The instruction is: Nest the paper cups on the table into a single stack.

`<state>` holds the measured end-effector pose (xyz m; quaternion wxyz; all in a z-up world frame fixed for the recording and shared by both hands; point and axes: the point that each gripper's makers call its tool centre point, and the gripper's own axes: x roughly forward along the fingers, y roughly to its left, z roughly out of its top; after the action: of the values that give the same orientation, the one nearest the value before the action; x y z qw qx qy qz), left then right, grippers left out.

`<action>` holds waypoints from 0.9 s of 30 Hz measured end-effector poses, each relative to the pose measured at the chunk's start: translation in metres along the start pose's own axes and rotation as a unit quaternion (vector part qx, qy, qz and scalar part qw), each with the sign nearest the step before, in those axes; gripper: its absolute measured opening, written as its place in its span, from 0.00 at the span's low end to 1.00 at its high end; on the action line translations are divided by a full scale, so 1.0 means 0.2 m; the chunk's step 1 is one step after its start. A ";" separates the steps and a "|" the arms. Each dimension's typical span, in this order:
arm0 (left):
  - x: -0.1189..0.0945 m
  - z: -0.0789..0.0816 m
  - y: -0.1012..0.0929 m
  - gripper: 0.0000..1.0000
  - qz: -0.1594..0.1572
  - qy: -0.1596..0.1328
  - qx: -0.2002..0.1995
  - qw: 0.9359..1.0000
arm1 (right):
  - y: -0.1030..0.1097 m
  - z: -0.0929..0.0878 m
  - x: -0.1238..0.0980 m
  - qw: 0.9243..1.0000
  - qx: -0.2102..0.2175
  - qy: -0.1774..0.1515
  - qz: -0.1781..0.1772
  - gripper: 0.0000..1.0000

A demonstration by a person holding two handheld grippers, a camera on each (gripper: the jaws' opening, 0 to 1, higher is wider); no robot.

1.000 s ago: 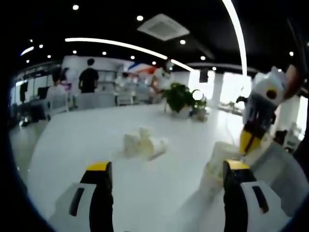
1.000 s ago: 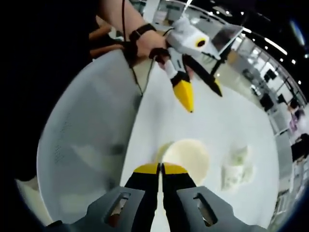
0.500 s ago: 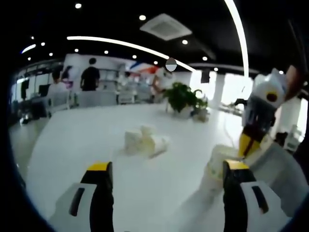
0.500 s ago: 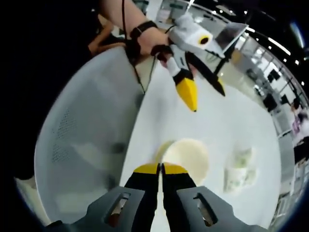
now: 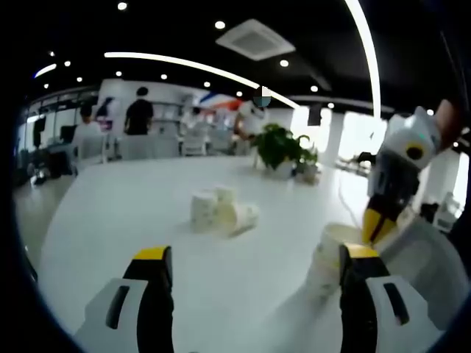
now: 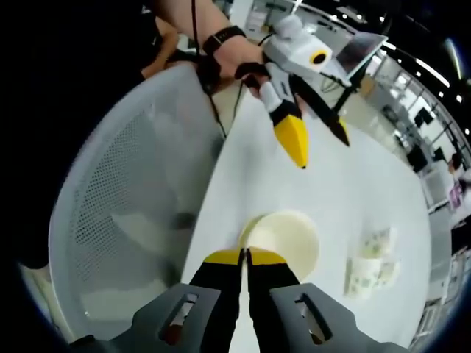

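Left tongs (image 5: 250,294): black jaws with yellow tips on grey mounts with slotted openings. Right tongs (image 6: 246,257): same black jaws, yellow tips, grey slotted mounts. Hand (image 6: 239,59) beside the left tongs wears a black wrist strap (image 6: 221,38); a thin black cable hangs from it.

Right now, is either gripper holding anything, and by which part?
The right gripper pinches the near rim of a paper cup. The left gripper is open, holding nothing.

Left gripper (image 5: 250,268) level, jaws spread wide apart. Right gripper (image 6: 246,257) pointed downward, yellow-tipped jaws pressed together, possibly pinching something thin. Hand (image 6: 239,59) wearing a dark wristband grasps the left gripper's body.
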<state>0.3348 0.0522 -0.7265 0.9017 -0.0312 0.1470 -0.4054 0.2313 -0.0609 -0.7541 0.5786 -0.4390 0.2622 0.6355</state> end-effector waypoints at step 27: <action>-0.02 -0.03 0.00 0.91 0.003 -0.002 -0.006 1.000 | 0.03 -0.02 0.07 0.999 -0.011 0.019 0.032 0.00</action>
<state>0.3315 0.0555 -0.7310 0.9032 -0.0366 0.1478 -0.4013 0.2271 -0.0582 -0.7697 0.5482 -0.4488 0.2800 0.6478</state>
